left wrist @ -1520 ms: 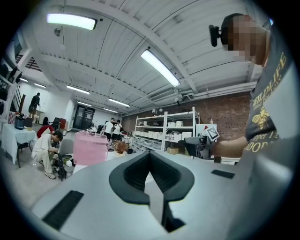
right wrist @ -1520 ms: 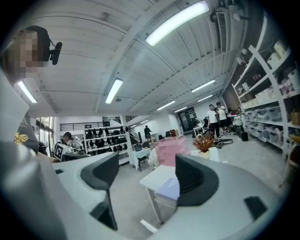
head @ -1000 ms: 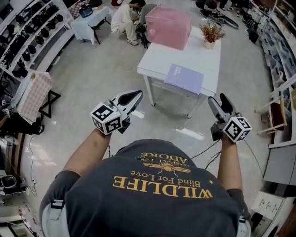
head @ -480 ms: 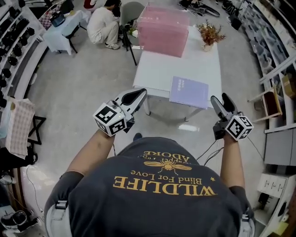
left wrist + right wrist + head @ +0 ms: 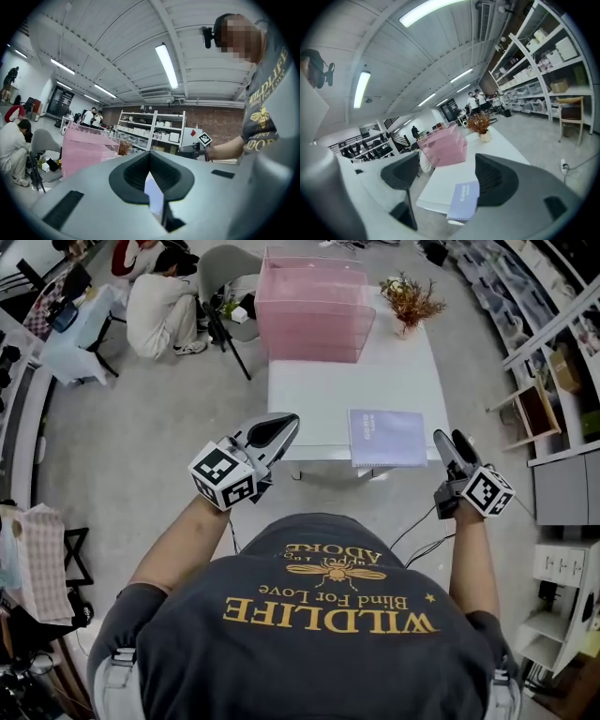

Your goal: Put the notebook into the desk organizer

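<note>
A lilac notebook (image 5: 387, 437) lies flat at the near right edge of a white table (image 5: 319, 395). The pink translucent desk organizer (image 5: 314, 304) stands at the table's far end. My left gripper (image 5: 272, 429) hovers short of the table's near left edge, shut with nothing in it. My right gripper (image 5: 451, 446) is open, held in the air just right of the notebook and not touching it. In the right gripper view the notebook (image 5: 464, 200) and organizer (image 5: 443, 145) show between the parted jaws of the right gripper (image 5: 450, 176). The left gripper (image 5: 150, 159) points at the organizer (image 5: 86, 157).
A potted dried plant (image 5: 410, 298) stands at the table's far right corner. A person (image 5: 159, 301) crouches on the floor beyond the table's left, near a grey chair (image 5: 225, 263). Shelving (image 5: 553, 362) runs along the right side.
The table, notebook and organizer have come closer and lower in the head view as I walked up to them. Both grippers keep their pose and jaw state.
</note>
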`<move>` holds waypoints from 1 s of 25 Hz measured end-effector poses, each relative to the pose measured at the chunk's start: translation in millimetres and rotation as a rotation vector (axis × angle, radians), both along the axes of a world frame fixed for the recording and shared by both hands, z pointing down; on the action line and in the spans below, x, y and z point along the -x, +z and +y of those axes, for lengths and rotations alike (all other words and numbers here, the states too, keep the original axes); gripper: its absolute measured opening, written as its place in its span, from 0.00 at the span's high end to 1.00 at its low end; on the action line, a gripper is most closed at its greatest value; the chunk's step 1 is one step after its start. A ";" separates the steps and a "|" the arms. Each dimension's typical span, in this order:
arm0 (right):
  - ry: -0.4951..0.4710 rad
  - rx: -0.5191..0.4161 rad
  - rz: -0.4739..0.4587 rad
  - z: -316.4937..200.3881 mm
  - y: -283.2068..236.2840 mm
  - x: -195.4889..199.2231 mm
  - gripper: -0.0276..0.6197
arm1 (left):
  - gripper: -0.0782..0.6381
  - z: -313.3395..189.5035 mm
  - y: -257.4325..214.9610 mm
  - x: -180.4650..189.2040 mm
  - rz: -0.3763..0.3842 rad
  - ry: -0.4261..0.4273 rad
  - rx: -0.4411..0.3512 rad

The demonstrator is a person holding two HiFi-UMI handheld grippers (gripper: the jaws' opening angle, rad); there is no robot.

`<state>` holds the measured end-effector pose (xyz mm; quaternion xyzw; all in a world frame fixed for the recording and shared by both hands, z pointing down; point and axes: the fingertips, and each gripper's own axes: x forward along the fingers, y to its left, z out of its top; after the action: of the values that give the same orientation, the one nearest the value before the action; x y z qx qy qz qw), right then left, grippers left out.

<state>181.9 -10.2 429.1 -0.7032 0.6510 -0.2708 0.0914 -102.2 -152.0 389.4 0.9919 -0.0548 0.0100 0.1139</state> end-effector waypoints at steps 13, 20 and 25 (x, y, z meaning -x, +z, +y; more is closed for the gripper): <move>-0.104 0.114 -0.156 -11.8 105.6 -102.9 0.40 | 0.89 -19.7 35.1 -128.2 -0.077 -0.058 0.057; -0.100 0.132 -0.194 -19.9 118.4 -113.9 0.40 | 0.89 -29.1 56.0 -159.9 -0.110 -0.009 0.075; 0.032 0.201 -0.352 11.1 154.4 -105.0 0.40 | 0.89 -29.2 77.5 -166.9 -0.111 0.070 0.102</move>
<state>286.9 0.9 583.5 -0.6610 0.5832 -0.4517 0.1375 64.7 -181.2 466.9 0.9841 -0.0256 0.0715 0.1604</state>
